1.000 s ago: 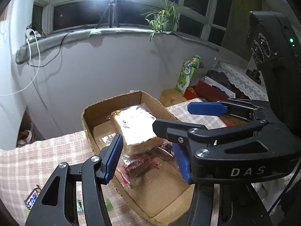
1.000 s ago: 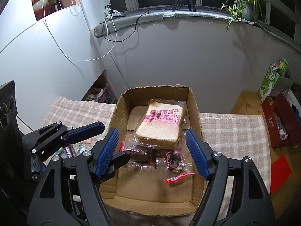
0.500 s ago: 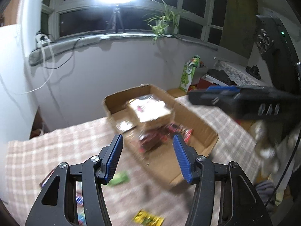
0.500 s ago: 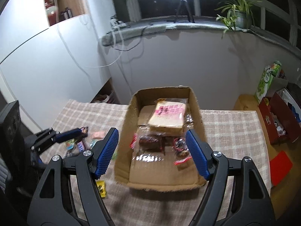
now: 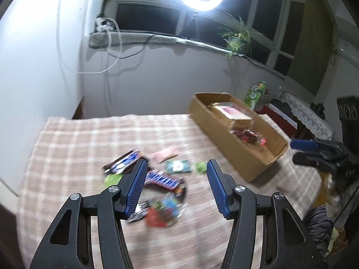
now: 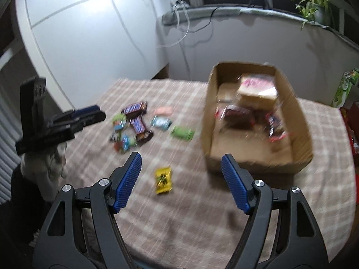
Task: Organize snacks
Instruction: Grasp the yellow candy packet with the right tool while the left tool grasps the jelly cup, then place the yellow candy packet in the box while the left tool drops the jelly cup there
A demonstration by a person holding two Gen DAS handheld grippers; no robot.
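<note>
On the checked cloth of the surface (image 6: 202,213), left of centre, lies a loose heap of small snacks (image 6: 132,125): dark blue bars, green and teal packets, a pink one, all blurred. A green packet (image 6: 182,132) lies apart to the heap's right, between heap and box. Nearer the camera, a yellow packet (image 6: 163,180) lies alone, seen between the right tongs' blue pads.

Left tongs (image 5: 176,188) hang above the heap with the jaws apart at a middling width and nothing between the pads; a blue bar (image 5: 162,178) and mixed wrappers (image 5: 165,210) show on the cloth below the gap. In the right wrist view the same tongs appear at the left edge (image 6: 87,114), over the surface's rim, beside the heap.

Right tongs (image 6: 181,182) stand wide, holding nothing, above bare cloth just short of the box. In the left wrist view they show at the far right (image 5: 305,151), beyond the box's near corner.

Right of the heap stands the open cardboard box (image 6: 207,116) on the cloth. Inside, a bagged loaf of bread (image 6: 258,89) with pink print lies at the far end, with dark and red wrapped snacks (image 6: 246,114) in front of it; its near part shows bare cardboard floor.
</note>
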